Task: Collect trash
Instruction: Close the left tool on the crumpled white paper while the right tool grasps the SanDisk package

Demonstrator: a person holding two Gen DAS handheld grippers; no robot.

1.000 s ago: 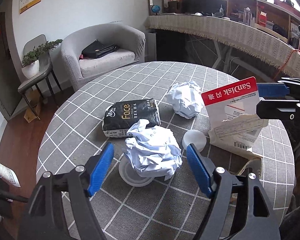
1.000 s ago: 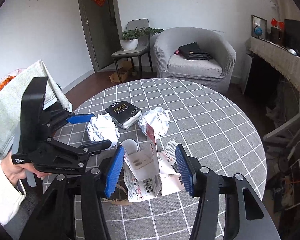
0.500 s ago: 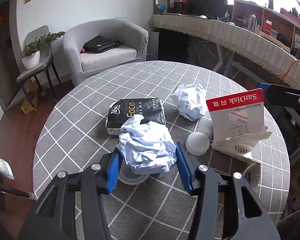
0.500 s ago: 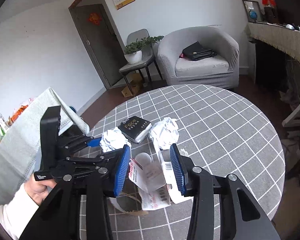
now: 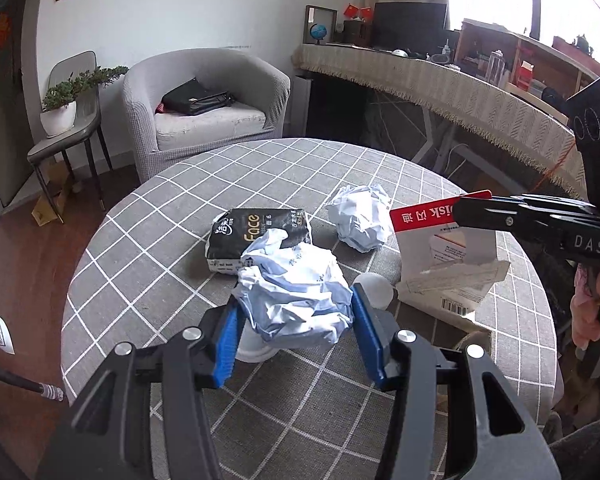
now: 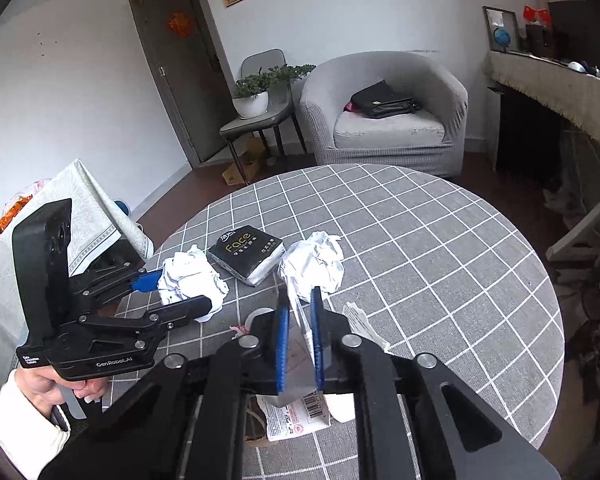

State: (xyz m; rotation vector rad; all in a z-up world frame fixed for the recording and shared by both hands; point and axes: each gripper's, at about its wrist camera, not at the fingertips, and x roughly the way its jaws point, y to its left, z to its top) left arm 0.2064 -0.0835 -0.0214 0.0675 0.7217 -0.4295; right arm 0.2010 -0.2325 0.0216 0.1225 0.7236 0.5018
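Observation:
My left gripper (image 5: 296, 322) is shut on a crumpled white paper ball (image 5: 296, 292), held just above the grey checked table (image 5: 172, 208) and a white lid (image 5: 256, 350). The right wrist view shows the same left gripper (image 6: 180, 294) and paper ball (image 6: 190, 280) at the left. My right gripper (image 6: 299, 340) is shut on the thin edge of a red-and-white SanDisk package (image 6: 300, 316), which stands upright. In the left wrist view the package (image 5: 440, 248) is at the right with the right gripper (image 5: 464, 210) clamping its top. A second paper ball (image 5: 360, 220) and a black Face tissue pack (image 5: 256, 232) lie on the table.
A white round cap (image 5: 374, 288) lies beside the package. Beyond the table stand a grey armchair (image 5: 208, 96) with a black bag, a chair holding a potted plant (image 5: 62, 108), and a long fringed counter (image 5: 440, 88) at the right. A hand (image 6: 52, 388) grips the left tool.
The left jaws have closed from wide apart onto the paper ball. The right jaws have closed onto the SanDisk package, pinching it thin.

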